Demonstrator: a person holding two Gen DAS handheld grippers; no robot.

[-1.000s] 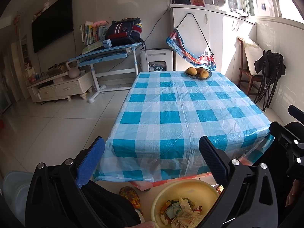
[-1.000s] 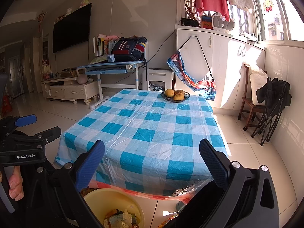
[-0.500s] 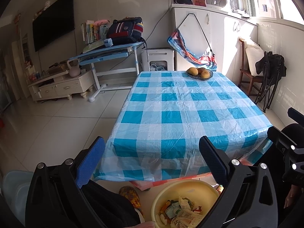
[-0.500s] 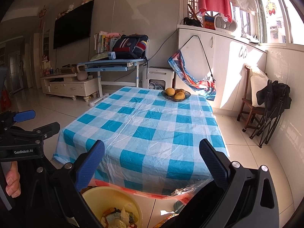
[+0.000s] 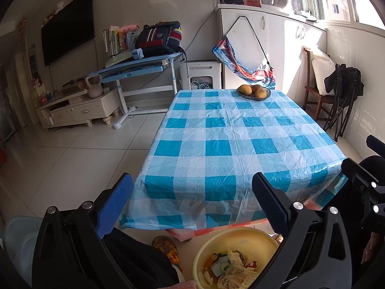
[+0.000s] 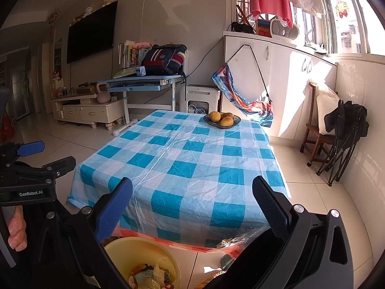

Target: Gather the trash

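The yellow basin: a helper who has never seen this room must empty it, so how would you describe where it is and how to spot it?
Start at the table with the blue-and-white checked cloth. On the floor just below its near edge, the end away from the fruit bowl, sits the yellow basin. It is the only round pale-yellow tub there, and it holds crumpled wrappers.

The right hand-held gripper (image 6: pixel 192 207) hangs with its jaws wide apart over the near edge of the bench (image 6: pixel 182 166). A yellow basin (image 6: pixel 146 257) of trash (image 6: pixel 151 277) sits on the floor below, and a fruit bowl (image 6: pixel 221 119) stands at the bench's far end.
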